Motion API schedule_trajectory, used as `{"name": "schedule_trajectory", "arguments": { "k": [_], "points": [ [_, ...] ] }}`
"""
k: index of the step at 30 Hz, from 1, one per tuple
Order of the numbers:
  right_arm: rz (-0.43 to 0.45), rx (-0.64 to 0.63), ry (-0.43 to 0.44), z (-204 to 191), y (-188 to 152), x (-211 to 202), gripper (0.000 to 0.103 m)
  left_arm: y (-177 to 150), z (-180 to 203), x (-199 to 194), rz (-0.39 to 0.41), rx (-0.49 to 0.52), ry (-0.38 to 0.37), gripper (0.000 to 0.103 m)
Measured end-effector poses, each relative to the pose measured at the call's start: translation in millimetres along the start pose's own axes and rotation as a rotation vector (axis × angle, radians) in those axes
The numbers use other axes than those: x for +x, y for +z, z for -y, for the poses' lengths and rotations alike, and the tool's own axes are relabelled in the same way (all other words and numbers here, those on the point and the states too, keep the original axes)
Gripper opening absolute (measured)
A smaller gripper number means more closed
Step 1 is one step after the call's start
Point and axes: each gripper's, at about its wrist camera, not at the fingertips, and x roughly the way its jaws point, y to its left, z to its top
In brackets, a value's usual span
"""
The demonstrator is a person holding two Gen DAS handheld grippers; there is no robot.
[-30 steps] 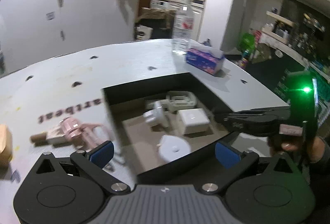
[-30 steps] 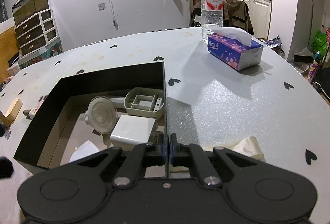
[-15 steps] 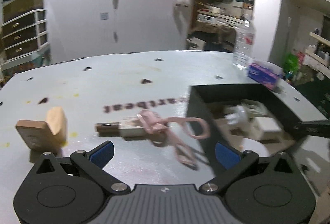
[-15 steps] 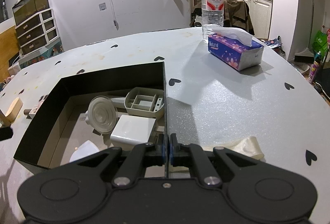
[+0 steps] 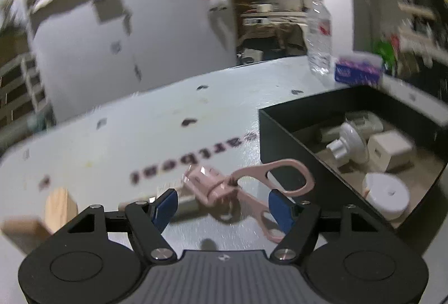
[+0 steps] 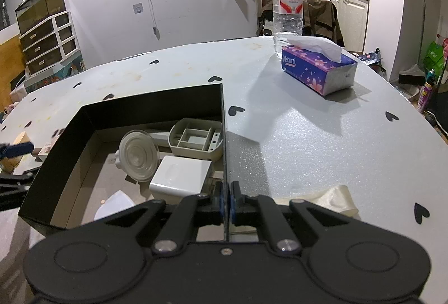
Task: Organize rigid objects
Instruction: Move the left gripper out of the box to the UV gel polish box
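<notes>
A pink eyelash curler (image 5: 246, 186) lies on the table just left of the black box (image 5: 285, 141). My left gripper (image 5: 224, 207) is open, its blue pads on either side of the curler's near end. A wooden block (image 5: 60, 203) lies to its left. The box holds several white and grey plastic parts, among them a suction cup (image 6: 138, 155), a grey tray (image 6: 196, 137) and a white square block (image 6: 179, 178). My right gripper (image 6: 225, 200) is shut on the box's right wall (image 6: 224, 136).
A purple tissue pack (image 6: 317, 70) and a water bottle (image 6: 288, 4) stand at the far right of the table. A roll of clear tape (image 6: 333, 199) lies beside the right gripper. A small flat stick (image 5: 184, 201) lies under the curler.
My left gripper has swung left from over the box and moved down to the pink curler, now between its pads. The right gripper and box have not moved.
</notes>
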Motion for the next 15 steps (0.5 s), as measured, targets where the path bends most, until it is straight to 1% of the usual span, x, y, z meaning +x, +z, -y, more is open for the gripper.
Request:
{"name": "schedule_trajectory", "arguments": {
  "k": [2, 3, 5, 7, 9, 11, 13, 15],
  "points": [
    [0.0, -0.001, 0.0, 0, 0, 0, 0.005, 2, 7, 5, 0.012, 0.078, 0.022, 0.073],
    [0.0, -0.001, 0.0, 0, 0, 0, 0.005, 4, 8, 8, 0.021, 0.103, 0.021, 0.073],
    [0.0, 0.0, 0.001, 0, 0, 0, 0.005, 7, 4, 14, 0.026, 0.115, 0.005, 0.075],
    [-0.001, 0.001, 0.001, 0, 0, 0, 0.005, 10, -3, 20, 0.032, 0.126, -0.016, 0.084],
    [-0.003, 0.002, 0.001, 1, 0, 0, 0.005, 10, -10, 25, 0.027, 0.134, -0.057, 0.088],
    [-0.004, 0.003, 0.001, 1, 1, 0, 0.005, 11, -14, 29, 0.005, 0.141, -0.07, 0.086],
    [-0.006, 0.001, -0.003, 0, 1, 1, 0.005, 10, -13, 30, -0.004, 0.147, -0.084, 0.076],
    [-0.007, -0.002, -0.009, 0, 2, 2, 0.005, 7, -12, 30, -0.009, 0.146, -0.109, 0.075]
  ]
}}
